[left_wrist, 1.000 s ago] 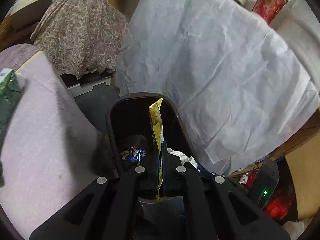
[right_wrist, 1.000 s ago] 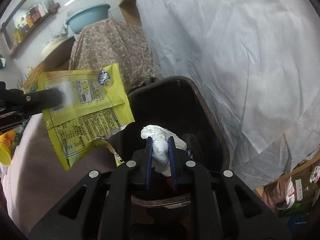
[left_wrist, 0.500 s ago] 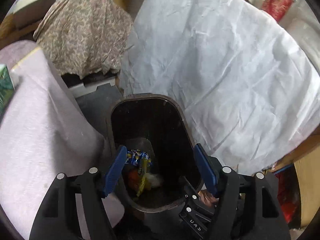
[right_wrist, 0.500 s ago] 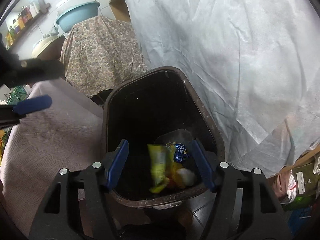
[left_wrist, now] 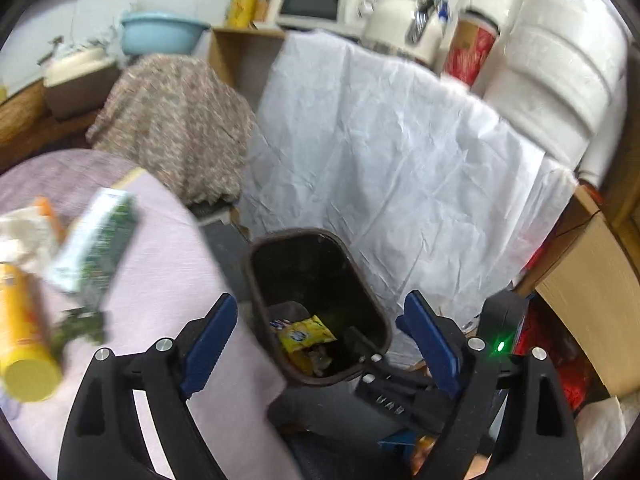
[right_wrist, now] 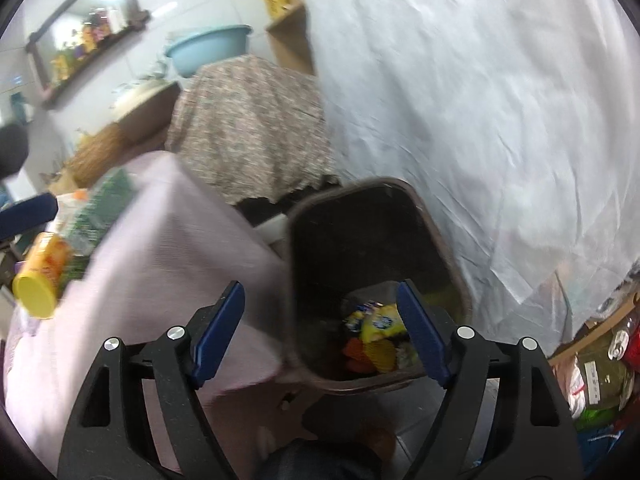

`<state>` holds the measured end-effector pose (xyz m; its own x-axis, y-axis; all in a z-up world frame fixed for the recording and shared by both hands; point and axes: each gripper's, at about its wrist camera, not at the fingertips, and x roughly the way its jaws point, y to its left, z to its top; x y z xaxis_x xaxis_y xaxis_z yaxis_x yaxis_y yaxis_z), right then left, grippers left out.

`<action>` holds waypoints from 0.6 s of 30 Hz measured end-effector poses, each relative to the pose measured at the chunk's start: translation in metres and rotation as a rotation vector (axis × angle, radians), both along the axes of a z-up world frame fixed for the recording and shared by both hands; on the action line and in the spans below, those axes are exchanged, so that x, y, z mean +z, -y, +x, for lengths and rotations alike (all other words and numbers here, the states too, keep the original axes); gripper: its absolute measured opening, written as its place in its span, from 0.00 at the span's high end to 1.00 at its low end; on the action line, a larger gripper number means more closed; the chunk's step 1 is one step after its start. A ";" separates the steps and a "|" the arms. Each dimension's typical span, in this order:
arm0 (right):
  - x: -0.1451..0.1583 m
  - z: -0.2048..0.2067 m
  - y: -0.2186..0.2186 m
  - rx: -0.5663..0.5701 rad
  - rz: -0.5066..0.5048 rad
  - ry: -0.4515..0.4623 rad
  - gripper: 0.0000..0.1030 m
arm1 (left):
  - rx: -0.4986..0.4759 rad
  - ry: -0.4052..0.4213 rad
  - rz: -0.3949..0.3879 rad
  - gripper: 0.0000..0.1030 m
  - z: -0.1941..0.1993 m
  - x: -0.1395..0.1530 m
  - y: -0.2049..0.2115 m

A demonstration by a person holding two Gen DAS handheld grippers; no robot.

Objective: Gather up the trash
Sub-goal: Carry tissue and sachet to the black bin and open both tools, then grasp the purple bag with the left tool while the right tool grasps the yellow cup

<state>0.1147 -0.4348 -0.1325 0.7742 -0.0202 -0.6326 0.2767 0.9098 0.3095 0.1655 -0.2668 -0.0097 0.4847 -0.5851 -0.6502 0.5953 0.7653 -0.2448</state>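
A dark brown trash bin [left_wrist: 256, 280] stands on the floor beside the table; it also shows in the right wrist view [right_wrist: 440, 240]. A yellow wrapper [left_wrist: 306, 334] lies inside on other trash, also seen from the right [right_wrist: 378, 326]. My left gripper [left_wrist: 320, 338] is open and empty above the bin's near rim. My right gripper [right_wrist: 320, 330] is open and empty over the bin's left edge. On the table lie a yellow canister [left_wrist: 22, 344], a green-white carton [left_wrist: 96, 250] and crumpled white paper [left_wrist: 22, 232].
A pink cloth covers the table [left_wrist: 168, 280] left of the bin. A white sheet [left_wrist: 400, 168] hangs behind the bin. A floral-covered object [left_wrist: 172, 128] stands at the back. Clutter and a wooden cabinet [left_wrist: 592, 288] fill the right.
Both grippers opened and dropped the yellow wrapper and the white tissue into the bin. Since then both have lifted and drawn back, swinging left so the table items come into view.
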 end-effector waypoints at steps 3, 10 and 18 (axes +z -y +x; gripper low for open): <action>0.023 0.002 -0.025 0.060 -0.010 0.032 0.18 | 0.075 0.030 -0.018 0.16 -0.006 0.011 -0.044; 0.060 0.012 -0.095 0.267 0.015 0.077 0.16 | 0.315 0.122 0.029 0.16 -0.020 0.016 -0.145; 0.077 0.022 -0.174 0.444 -0.020 0.078 0.15 | 0.611 0.019 -0.014 0.17 -0.011 -0.006 -0.273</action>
<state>0.1365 -0.2606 -0.0554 0.7560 0.3134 -0.5747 -0.1656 0.9409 0.2953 0.1542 0.0066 -0.0160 0.7466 -0.2061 -0.6326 0.0540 0.9664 -0.2512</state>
